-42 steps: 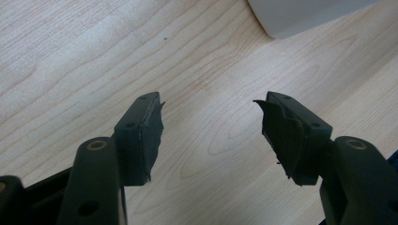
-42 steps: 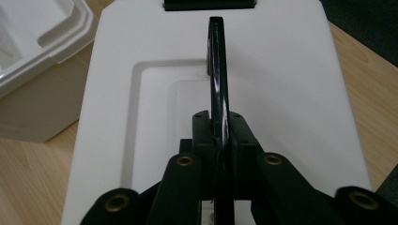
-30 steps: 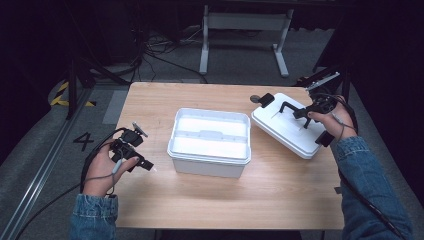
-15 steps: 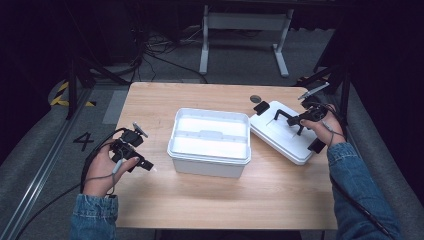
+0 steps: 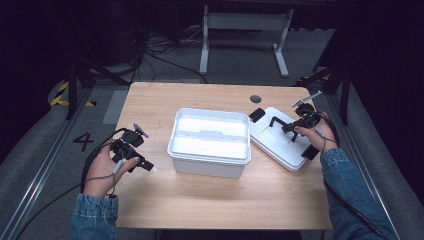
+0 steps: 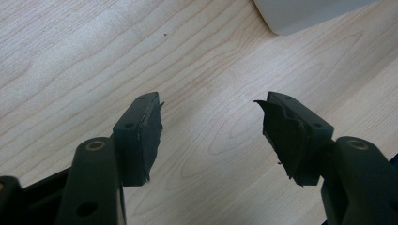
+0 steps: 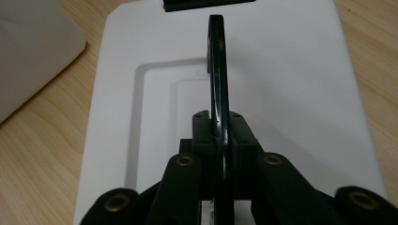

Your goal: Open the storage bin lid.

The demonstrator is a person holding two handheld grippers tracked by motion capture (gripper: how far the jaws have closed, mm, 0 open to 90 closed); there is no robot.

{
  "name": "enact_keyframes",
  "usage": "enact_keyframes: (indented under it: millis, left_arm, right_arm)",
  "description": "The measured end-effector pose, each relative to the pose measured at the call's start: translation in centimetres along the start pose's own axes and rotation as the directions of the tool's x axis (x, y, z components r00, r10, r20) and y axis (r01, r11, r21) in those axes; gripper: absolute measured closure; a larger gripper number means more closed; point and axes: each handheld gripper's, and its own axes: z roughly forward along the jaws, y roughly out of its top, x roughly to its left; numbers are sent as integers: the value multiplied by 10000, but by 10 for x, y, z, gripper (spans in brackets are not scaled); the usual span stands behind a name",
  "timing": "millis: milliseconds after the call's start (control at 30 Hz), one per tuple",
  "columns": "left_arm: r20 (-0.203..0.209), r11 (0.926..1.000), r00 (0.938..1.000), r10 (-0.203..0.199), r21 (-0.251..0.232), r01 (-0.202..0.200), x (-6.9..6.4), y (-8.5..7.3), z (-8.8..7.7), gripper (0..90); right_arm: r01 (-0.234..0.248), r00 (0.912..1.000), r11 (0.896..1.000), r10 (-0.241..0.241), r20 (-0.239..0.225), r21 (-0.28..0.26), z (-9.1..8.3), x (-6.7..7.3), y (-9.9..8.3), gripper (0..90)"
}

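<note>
1. The lid [image 5: 281, 141] lies flat on the bench [image 5: 210, 200] at the right of the high view, just right of the open box [image 5: 210, 141], its long axis running from upper left to lower right.
2. The right gripper [image 5: 286, 128] has its fingers closed on the lid's black handle [image 7: 218, 70], which runs straight up the middle of the right gripper view.
3. The box sits left of the lid, near but apart, so any carry goes leftward.
4. The left gripper [image 5: 150, 167] hovers over bare bench at the lower left, fingers [image 6: 141, 136] apart and empty, the box corner [image 6: 305, 14] at upper right.
5. The right hand is the nearer one.
</note>
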Motion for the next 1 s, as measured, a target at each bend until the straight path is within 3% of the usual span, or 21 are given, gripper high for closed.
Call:
enact_keyframes:
  millis: [200, 400, 467, 500, 533, 567, 633, 1000]
  left_arm:
    - [14, 10000, 10000, 1, 20, -1, 0, 0, 0, 383]
    - [-23, 10000, 10000, 5, 23, -4, 0, 0, 0, 381]
    - [-20, 10000, 10000, -16, 27, 16, -1, 0, 1, 381]
    - [-24, 10000, 10000, 4, 40, -4, 0, 0, 1, 380]
    - [-25, 10000, 10000, -11, 30, 11, -1, 0, 1, 380]
    - [-34, 10000, 10000, -17, 32, 17, 0, 0, 1, 379]
    - [-18, 10000, 10000, -10, 53, 11, 0, 0, 0, 377]
    - [-26, 10000, 10000, -13, 46, 13, 0, 1, 1, 378]
  right_arm:
    - [-165, 9998, 9999, 165, -128, -16, 5, -2, -4, 842]
    - [-709, 9966, 9974, 704, -417, -109, 7, -9, -7, 829]
    - [-757, 9964, 9970, 750, -395, -184, 6, -10, -7, 776]
    - [-799, 9963, 9965, 791, -333, -237, 6, -11, -6, 681]
    - [-799, 9963, 9965, 791, -333, -237, 6, -11, -6, 681]
    - [-858, 9963, 9961, 856, -119, -220, 6, -13, -6, 585]
    - [-832, 9965, 9962, 834, 66, -257, 5, -15, -6, 538]
    - [-847, 9952, 9925, 886, 413, -881, -16, -13, -3, 496]
